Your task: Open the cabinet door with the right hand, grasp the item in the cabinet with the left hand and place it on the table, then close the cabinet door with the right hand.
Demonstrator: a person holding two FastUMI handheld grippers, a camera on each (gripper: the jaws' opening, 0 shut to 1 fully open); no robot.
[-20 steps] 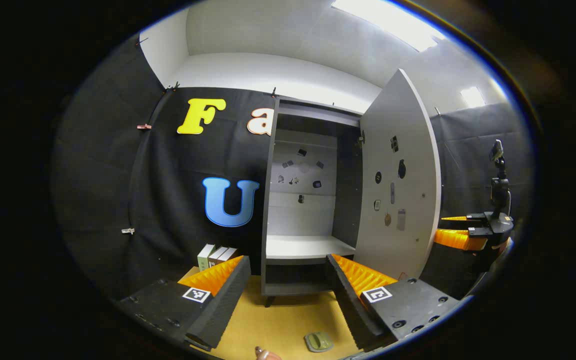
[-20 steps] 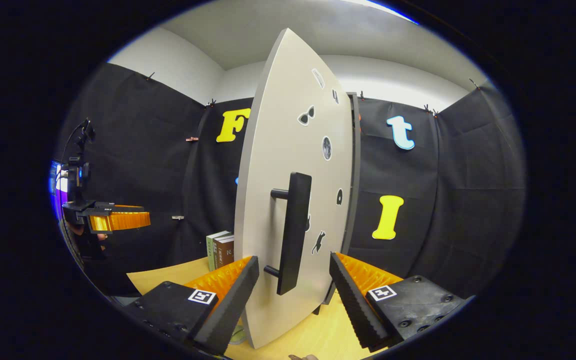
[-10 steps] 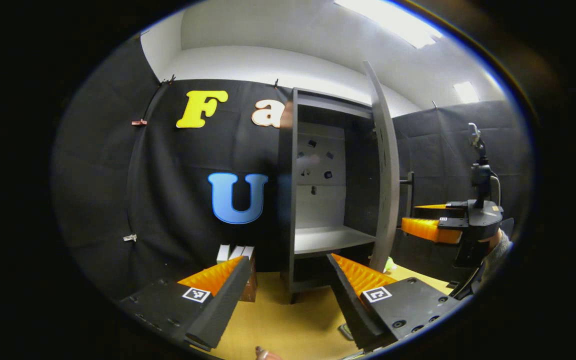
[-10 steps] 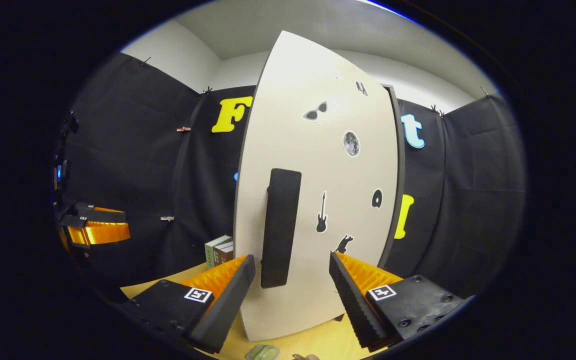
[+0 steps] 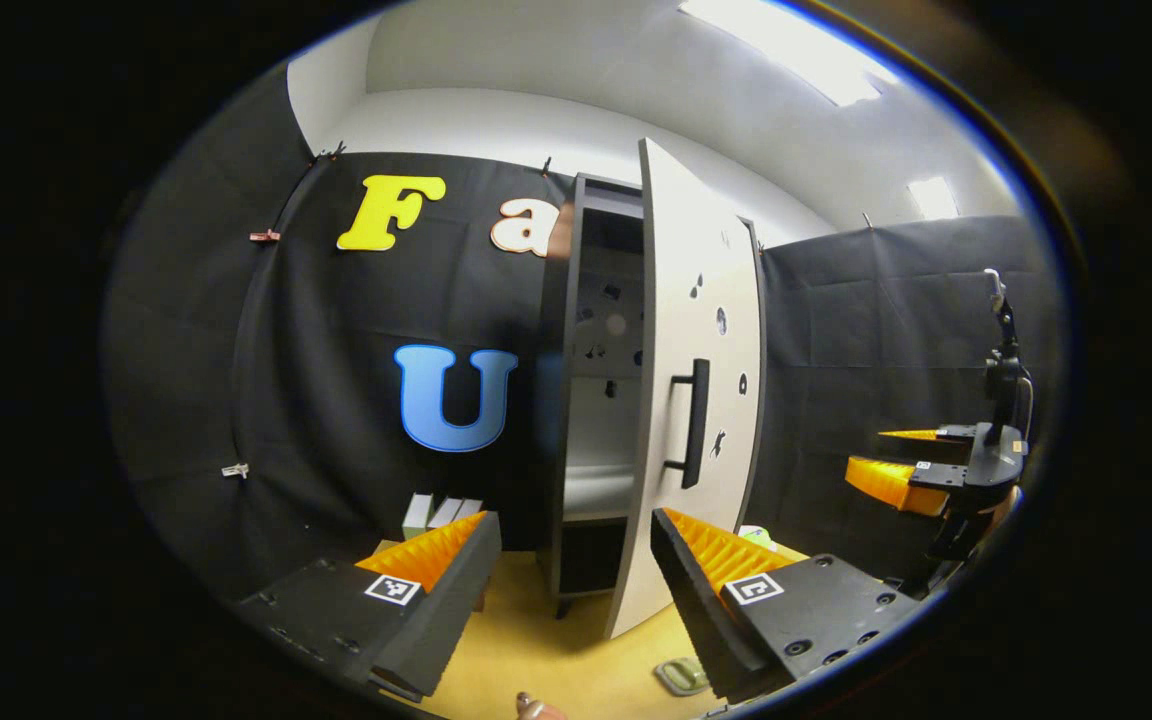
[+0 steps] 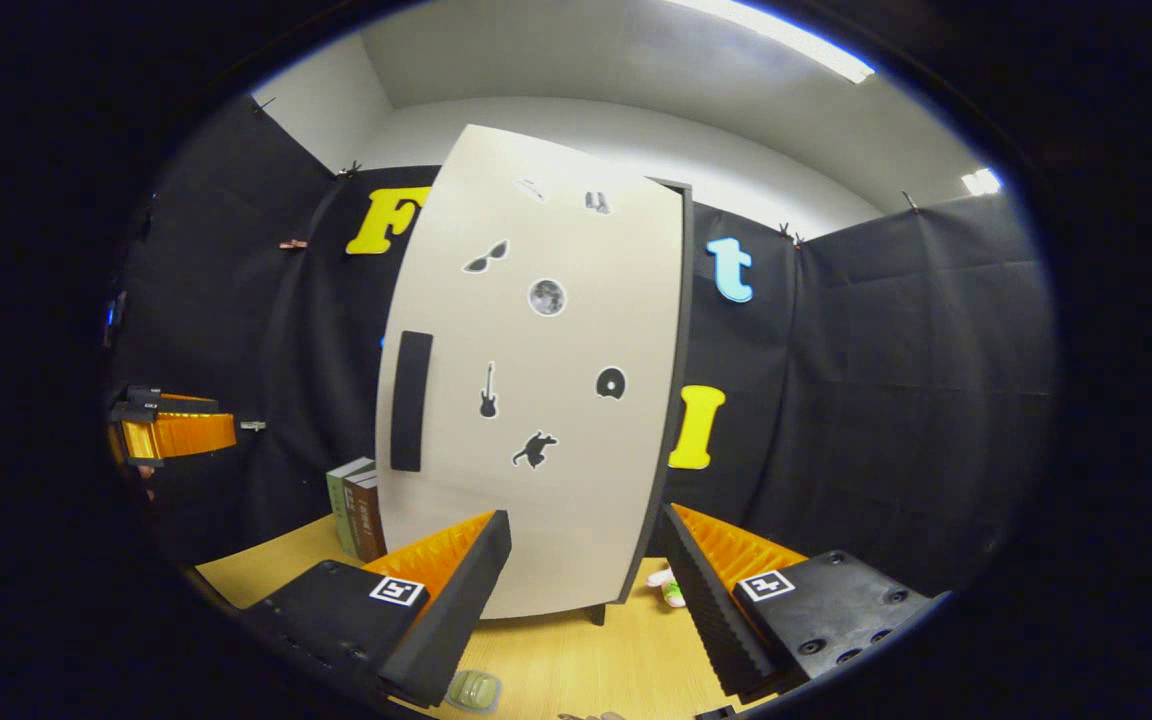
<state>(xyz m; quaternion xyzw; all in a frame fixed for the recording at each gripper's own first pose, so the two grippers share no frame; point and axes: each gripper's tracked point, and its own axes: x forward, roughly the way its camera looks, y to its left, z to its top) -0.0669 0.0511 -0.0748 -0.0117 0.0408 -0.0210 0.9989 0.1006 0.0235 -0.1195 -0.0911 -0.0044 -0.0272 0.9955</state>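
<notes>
The small flat pale-green item (image 6: 474, 690) lies on the yellow wooden bench (image 6: 626, 660) before the nearly closed, sticker-dotted beige cabinet door (image 6: 556, 400), books (image 6: 356, 510) beside it, left claw (image 5: 576, 590) and right claw (image 6: 586, 590) gaping, empty.

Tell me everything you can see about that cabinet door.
The cabinet door is a tall, pale, smooth panel with dark edges, hinged on its right side to a dark cabinet. A black vertical bar handle sits near its free edge, among small dark stickers. It stands ajar, nearly shut. Neither gripper touches it.
</notes>
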